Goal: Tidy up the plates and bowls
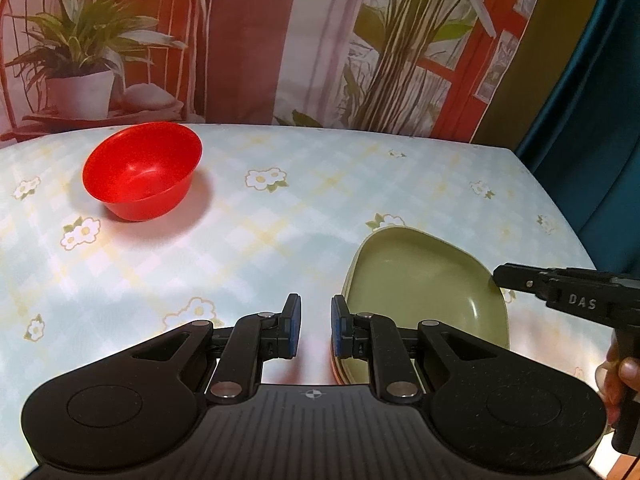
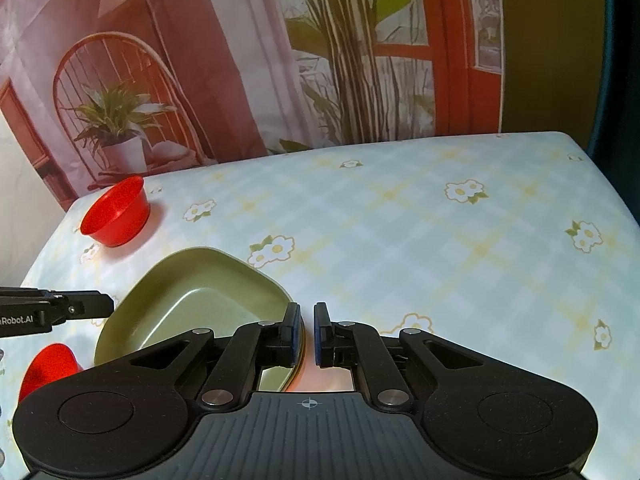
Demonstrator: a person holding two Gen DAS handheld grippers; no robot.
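Observation:
A green plate [image 1: 424, 292] lies on the table on top of other plates, also in the right wrist view [image 2: 200, 300]. A red bowl [image 1: 140, 172] stands far left, also in the right wrist view [image 2: 116, 212]. A second red bowl [image 2: 50, 364] sits near the left edge of the right wrist view. My left gripper [image 1: 316, 326] hovers just left of the plates, jaws slightly apart and empty. My right gripper [image 2: 307, 334] is at the plate's right rim, jaws a little apart, the rim beside the left finger; it also shows in the left wrist view [image 1: 500, 276].
The table [image 2: 440, 240] has a pale checked cloth with flower prints. A printed backdrop with plants and a chair [image 1: 280, 40] hangs behind it. A dark blue curtain [image 1: 600, 120] hangs past the table's right edge.

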